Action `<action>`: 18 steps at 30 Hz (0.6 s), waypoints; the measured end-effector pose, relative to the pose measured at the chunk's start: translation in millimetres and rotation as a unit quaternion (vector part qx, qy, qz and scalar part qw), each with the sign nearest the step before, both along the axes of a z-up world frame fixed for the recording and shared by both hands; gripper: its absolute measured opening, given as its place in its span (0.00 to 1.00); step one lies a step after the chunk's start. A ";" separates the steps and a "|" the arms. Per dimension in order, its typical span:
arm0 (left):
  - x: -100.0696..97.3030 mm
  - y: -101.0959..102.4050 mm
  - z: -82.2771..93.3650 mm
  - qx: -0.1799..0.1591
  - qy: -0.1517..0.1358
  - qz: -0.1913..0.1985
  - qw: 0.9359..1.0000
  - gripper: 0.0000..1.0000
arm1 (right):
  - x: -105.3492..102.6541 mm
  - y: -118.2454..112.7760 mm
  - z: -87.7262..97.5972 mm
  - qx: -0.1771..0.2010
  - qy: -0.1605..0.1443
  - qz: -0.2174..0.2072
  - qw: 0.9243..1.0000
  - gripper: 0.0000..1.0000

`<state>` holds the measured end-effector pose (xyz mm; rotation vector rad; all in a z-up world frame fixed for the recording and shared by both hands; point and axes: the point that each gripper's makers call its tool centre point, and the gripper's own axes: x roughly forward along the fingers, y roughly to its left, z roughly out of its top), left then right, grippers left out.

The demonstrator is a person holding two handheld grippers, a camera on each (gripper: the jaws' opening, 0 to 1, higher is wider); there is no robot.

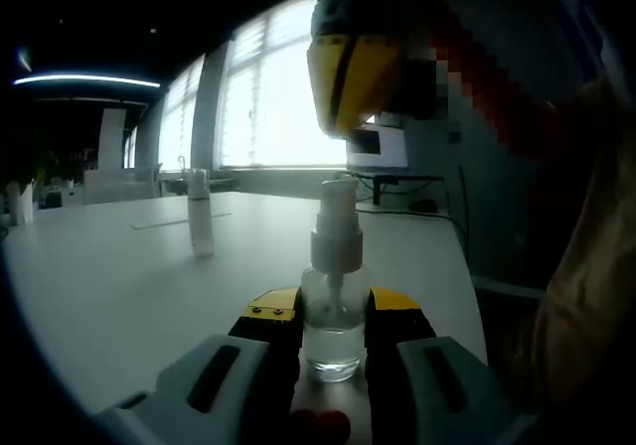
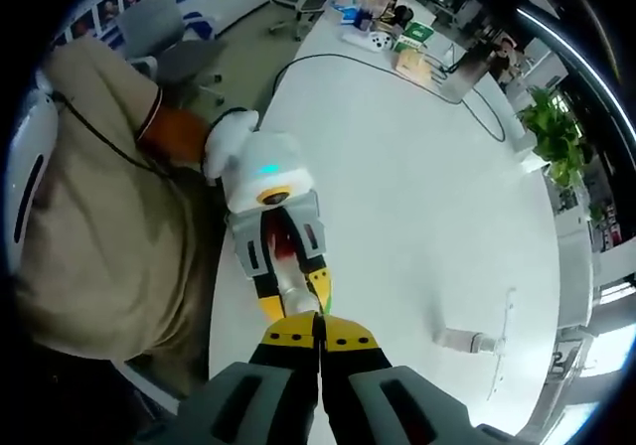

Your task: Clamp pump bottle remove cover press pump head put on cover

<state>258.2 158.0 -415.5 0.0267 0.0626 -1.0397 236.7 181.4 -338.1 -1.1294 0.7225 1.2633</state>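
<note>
Left gripper view: tongs (image 1: 333, 338) grip clear cylindrical pump bottle (image 1: 332, 311), white head.

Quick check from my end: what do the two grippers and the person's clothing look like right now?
Both grippers share one build: grey moulded bodies with dark slots, and black fingers tipped in yellow. The left gripper shows two small screws on a yellow tip; its body is white with a teal light. The right gripper matches. The person wears a tan top with orange at the sleeve.

Bright blinded windows (image 1: 268, 97) behind a long white table (image 1: 119, 286); ceiling strip light (image 1: 84, 79) overhead, monitor (image 1: 376, 149) at the far end. Elsewhere, grey office chair (image 2: 164, 43), potted plant (image 2: 552, 132), cluttered desk end (image 2: 397, 38).
</note>
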 end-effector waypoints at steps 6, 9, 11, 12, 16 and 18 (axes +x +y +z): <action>0.1 -0.1 0.0 0.000 0.000 0.000 1.000 0.15 | -0.3 -6.2 -4.1 0.017 0.001 -0.012 1.000 0.00; -0.4 -0.6 0.0 0.000 0.000 0.000 1.000 0.15 | 2.3 -9.6 -4.0 0.032 -0.001 -0.024 0.999 0.00; -0.6 -0.8 0.1 0.000 0.000 0.000 1.000 0.15 | 3.3 -11.5 -2.5 0.046 -0.001 -0.032 0.998 0.00; -0.6 -0.8 0.1 0.000 0.001 0.000 1.000 0.15 | 3.5 -12.3 -1.8 0.053 -0.001 -0.035 0.998 0.00; 0.2 -0.2 -0.2 0.000 0.001 0.000 1.000 0.15 | 3.8 -15.2 2.8 0.076 -0.003 -0.044 0.996 0.00; 0.6 0.1 -0.3 0.000 0.001 0.000 1.000 0.15 | 4.1 -16.4 4.3 0.085 -0.006 -0.048 0.995 0.00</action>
